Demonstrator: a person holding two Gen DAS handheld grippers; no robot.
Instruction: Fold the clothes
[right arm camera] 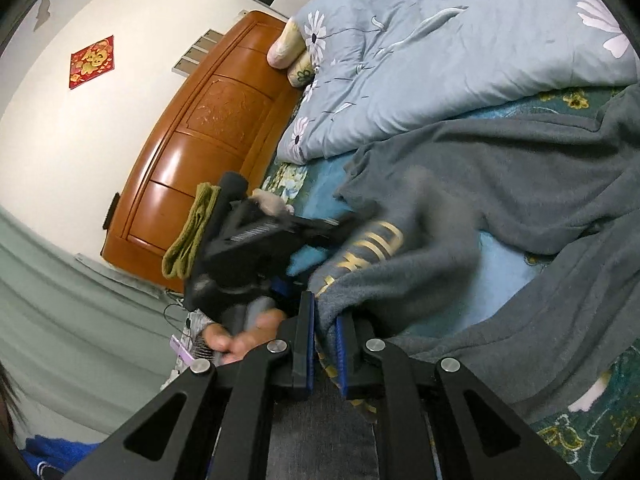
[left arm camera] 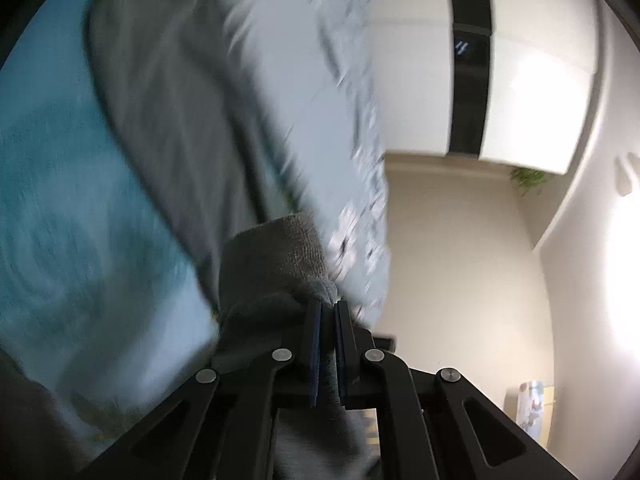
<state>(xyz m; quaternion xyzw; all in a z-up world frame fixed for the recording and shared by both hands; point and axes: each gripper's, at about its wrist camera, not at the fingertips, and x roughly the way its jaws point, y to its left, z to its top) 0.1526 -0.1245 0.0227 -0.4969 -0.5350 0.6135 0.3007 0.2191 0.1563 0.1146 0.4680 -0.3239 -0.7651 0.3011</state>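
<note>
The grey garment lies spread across the bed, below the floral quilt and partly lifted off the blue sheet. The right tongs are clamped on a fleece edge of the garment, near its gold lettering. The left tongs pinch another bunched grey fold of it, with the blurred garment stretching away from them over the sheet. In the right wrist view the left tool shows beside the garment, motion-blurred, with a hand under it. A wooden headboard stands beyond the quilt.
</note>
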